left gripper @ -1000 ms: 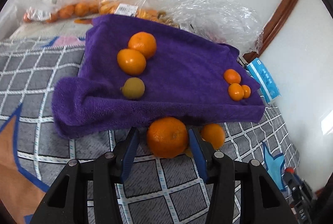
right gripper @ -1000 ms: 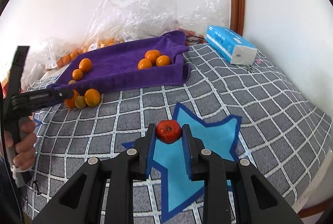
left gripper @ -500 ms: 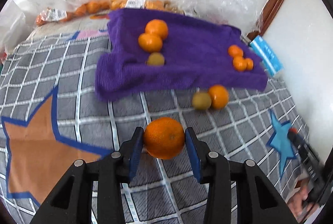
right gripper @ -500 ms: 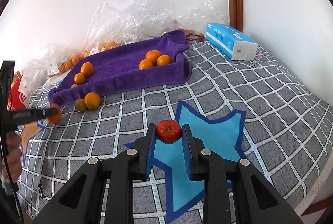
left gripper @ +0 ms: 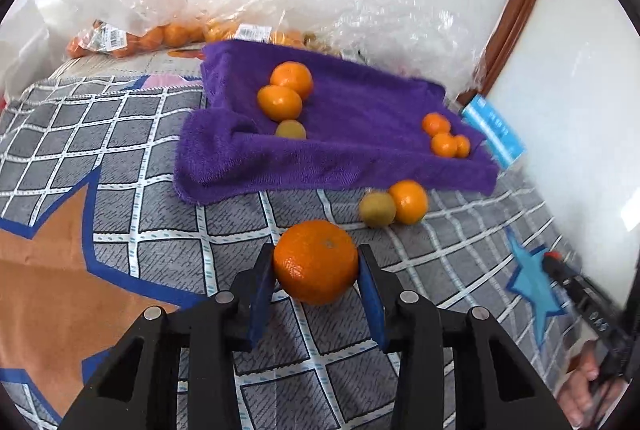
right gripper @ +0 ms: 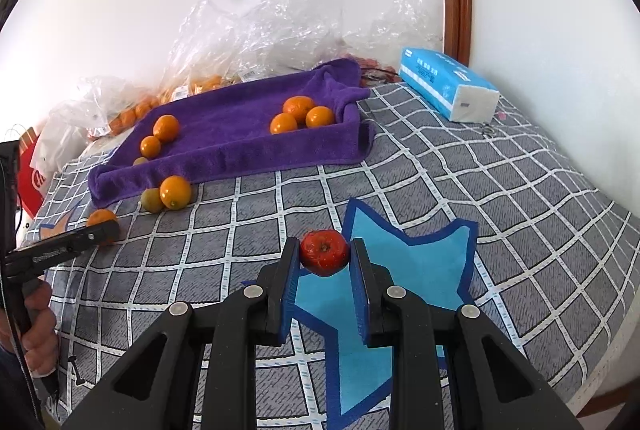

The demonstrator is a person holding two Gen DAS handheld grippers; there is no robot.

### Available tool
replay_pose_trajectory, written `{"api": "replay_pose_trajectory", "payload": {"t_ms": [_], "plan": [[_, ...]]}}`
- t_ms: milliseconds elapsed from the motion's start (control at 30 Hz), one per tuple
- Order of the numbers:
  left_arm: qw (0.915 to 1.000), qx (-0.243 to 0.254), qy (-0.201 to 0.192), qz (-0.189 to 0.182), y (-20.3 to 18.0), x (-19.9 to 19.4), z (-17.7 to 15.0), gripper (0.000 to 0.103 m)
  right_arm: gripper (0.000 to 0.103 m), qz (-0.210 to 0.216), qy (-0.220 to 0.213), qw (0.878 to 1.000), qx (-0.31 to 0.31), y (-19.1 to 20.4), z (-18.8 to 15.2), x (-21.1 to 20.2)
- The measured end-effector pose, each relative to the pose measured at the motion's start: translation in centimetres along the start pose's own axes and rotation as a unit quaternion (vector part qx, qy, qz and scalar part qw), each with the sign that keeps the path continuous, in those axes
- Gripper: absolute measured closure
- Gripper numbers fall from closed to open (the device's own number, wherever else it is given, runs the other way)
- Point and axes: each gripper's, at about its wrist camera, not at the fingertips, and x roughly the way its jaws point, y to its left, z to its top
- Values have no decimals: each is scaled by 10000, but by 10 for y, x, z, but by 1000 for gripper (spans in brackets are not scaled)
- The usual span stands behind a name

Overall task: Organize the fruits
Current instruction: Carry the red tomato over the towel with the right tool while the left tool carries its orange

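Left tool [left gripper: 316,282] closing on orange [left gripper: 315,261] over bed [left gripper: 152,214], near purple towel [left gripper: 360,134]. Right tool [right gripper: 324,262] clamped on red fruit [right gripper: 324,252] above blue star [right gripper: 412,250].

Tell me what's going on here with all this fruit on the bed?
A person holds a gripper in each hand, sorting fruit on a checked bedcover. The left gripper is closing on a large orange. The right gripper is shut on a small red fruit. Two groups of oranges lie on the purple towel; an orange and a greenish fruit sit just off its near edge.
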Motion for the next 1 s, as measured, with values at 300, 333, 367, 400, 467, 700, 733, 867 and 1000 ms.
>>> {"api": "replay_pose_trajectory", "payload": {"t_ms": [300,333,367,400,467,700,733,867,1000], "plan": [[9998,27,-206,-62,-4,-7,-1,65,78,48,16,9999,103,5,5,-1],[9997,32,-222,-65,-4,-8,-1,65,78,26,14,10000,85,7,6,-1],[9997,37,-245,-74,-4,-9,-2,65,78,15,14,10000,75,8,6,-1],[9996,33,-277,-99,-4,-10,-2,65,78,11,13,10000,63,9,7,-1],[9994,24,-309,-127,-5,-12,-2,65,78,23,8,10000,55,11,9,-1],[9989,-57,-411,-196,-3,-16,-1,65,78,25,-55,10000,-62,22,15,-4],[9989,-95,-408,-211,-2,-16,0,65,78,21,-65,9999,-77,23,15,-5],[9982,-252,-468,-292,4,-20,1,65,78,-4,-56,9999,-112,29,18,-4],[9977,-304,-518,-328,5,-23,1,65,78,57,-30,9999,-91,33,21,-3]]}}
